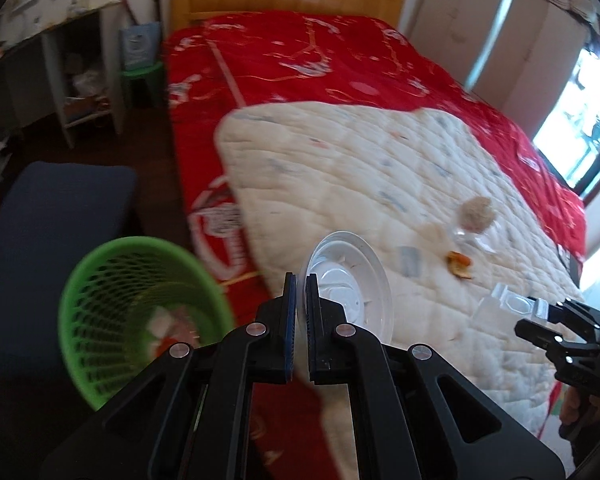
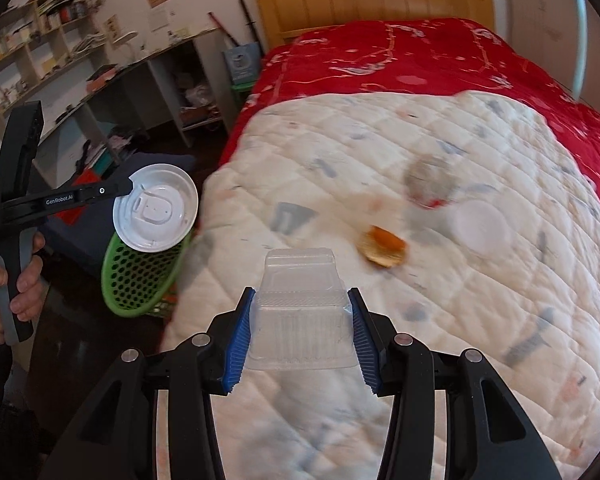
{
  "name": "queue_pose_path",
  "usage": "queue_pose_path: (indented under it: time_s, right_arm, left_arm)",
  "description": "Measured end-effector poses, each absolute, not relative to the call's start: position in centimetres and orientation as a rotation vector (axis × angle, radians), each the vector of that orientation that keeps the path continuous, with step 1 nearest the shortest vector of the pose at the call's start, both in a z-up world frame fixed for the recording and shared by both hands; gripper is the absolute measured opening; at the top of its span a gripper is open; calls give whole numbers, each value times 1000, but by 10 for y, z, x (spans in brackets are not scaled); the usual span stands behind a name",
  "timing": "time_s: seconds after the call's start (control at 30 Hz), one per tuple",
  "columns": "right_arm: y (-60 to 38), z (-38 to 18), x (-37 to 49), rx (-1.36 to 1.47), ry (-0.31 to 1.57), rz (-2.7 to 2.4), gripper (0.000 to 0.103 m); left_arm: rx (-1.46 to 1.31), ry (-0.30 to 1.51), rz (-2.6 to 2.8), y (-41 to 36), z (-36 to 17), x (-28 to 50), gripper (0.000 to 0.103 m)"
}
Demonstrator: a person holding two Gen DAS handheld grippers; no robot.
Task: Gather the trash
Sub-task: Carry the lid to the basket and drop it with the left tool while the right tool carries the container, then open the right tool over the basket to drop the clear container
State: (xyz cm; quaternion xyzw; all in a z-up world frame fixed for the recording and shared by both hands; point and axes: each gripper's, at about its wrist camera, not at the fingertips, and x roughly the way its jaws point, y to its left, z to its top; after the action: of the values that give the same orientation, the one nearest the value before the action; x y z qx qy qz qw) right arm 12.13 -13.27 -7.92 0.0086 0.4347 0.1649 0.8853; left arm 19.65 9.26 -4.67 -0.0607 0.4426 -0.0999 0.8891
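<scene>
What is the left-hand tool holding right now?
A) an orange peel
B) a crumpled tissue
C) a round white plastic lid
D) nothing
C: the left gripper has its fingers pinched on the rim of a round white plastic lid, beside the green basket.

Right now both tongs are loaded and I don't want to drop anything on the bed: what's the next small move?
Probably swing the left tongs a little left, over the green basket, then open. They pinch the white lid by its rim, beside the basket's opening rather than above it. The right tongs can wait, clamping the clear container.
</scene>
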Motion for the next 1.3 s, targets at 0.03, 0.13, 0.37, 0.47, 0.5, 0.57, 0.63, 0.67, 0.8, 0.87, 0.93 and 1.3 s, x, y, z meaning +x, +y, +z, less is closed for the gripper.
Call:
queue_pose_path:
  time_s: [0.03,0.13,0.37,0.47,0.5,0.57,0.63,0.67,0.8,0.87,0.93,1.3]
  right_arm:
    - [-122,-78,123,11,903,360,45]
    - [-100,-76,127,-1,898,398,45]
    - [-62,-71,132,-27,892,457,45]
    - [-50,-71,135,-35,895,475,45]
    - [-46,-72,135,-37,896,480,45]
    - [-38,-72,137,-43,898,491,45]
    - [-30,-73,139,-48,901,499,45]
    - [-27,-74,139,-50,903,505,45]
    - [-15,-76,144,-53,907,519,45]
    - [-9,-78,145,-56,911,525,45]
    - [-4,-79,146,-58,914,535,45]
    - [31,-89,152,-70,932,593,45]
  left_arm:
    - [-121,920,-183,103,-47,195,3]
    - [-115,923,-132,127,-48,190,3]
    - [-117,960,-8,173,-66,184,3]
    - [-110,985,38,187,-79,185,3]
    - [-109,992,52,191,-82,186,3]
    - [-115,1013,72,201,-92,188,4]
    - [-125,1030,87,207,-100,191,4]
    - [-128,1040,94,210,-104,191,5]
    - [-158,1068,108,222,-118,193,7]
    - [-172,1076,106,226,-124,193,10]
    - [-195,1078,96,228,-127,191,18]
    - [-243,1062,137,249,-127,172,24]
